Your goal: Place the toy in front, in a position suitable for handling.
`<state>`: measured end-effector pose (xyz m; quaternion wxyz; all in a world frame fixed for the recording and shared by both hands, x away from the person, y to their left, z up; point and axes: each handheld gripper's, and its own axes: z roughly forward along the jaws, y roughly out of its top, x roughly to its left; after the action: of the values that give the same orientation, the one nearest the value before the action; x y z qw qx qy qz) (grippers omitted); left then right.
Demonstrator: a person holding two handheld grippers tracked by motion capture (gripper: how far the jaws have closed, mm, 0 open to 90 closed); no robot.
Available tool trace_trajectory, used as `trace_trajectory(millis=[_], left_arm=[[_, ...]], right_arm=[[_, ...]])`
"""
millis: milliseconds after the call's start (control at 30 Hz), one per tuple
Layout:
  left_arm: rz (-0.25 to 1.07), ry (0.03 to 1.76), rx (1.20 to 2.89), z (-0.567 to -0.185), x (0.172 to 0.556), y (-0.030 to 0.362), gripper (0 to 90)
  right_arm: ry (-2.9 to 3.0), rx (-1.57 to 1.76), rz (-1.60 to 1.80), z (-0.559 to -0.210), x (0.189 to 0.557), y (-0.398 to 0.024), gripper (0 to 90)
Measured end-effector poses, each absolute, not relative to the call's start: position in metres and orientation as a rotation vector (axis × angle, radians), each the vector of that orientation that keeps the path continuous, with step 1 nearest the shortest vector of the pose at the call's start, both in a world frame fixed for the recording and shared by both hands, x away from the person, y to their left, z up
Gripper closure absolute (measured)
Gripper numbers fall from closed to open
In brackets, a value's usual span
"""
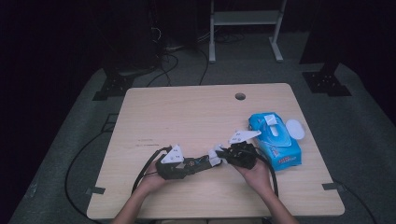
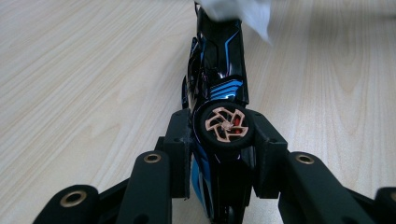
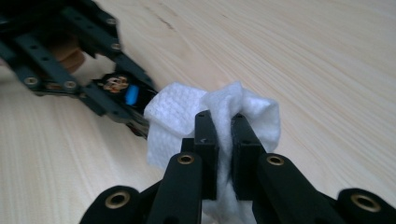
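Wiping looks to be the work in hand: the left gripper [image 2: 223,140] pinches a glossy black toy car with blue stripes and copper-spoked wheels [image 2: 219,70] across its rear, the jaws pressed on the body either side of a wheel. The right gripper [image 3: 227,135] has its jaws squeezed together on a crumpled white wet wipe [image 3: 187,116], whose loose fold touches the car's far end. Both meet near the front middle of the pale wooden table [image 1: 187,112], with a blue wipes packet, lid flipped open [image 1: 275,140], just right of the right gripper. The car is probably light, stiff and slick, so it could twist in the grip; holding across the body seems soundest. The wipe is soft, limp and best bunched.
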<state>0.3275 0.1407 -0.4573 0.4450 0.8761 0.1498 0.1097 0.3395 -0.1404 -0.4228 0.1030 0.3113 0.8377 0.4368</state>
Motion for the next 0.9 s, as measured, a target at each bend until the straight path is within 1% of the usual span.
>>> trace_trajectory(millis=[100,300,500,600,767,900], left_arm=[[0.273,0.37,2.168,-0.458,0.328,0.141,65.0],[0.27,0.369,2.169,-0.457,0.328,0.141,65.0],[0.27,0.362,2.17,-0.458,0.327,0.139,64.9],[0.272,0.362,2.17,-0.458,0.327,0.139,64.9],[0.276,0.362,2.174,-0.457,0.327,0.138,65.0],[0.274,0.363,2.169,-0.458,0.327,0.139,65.0]], right_arm=[[2.453,0.986,1.282,-0.425,0.343,-0.149,83.1],[2.472,0.849,1.268,-0.42,0.334,-0.127,83.0],[2.466,0.925,1.276,-0.42,0.339,-0.137,83.1],[2.497,0.841,1.272,-0.416,0.334,-0.119,83.2],[2.568,0.728,1.296,-0.42,0.329,-0.077,83.2],[2.589,0.733,1.321,-0.419,0.331,-0.076,83.2]])
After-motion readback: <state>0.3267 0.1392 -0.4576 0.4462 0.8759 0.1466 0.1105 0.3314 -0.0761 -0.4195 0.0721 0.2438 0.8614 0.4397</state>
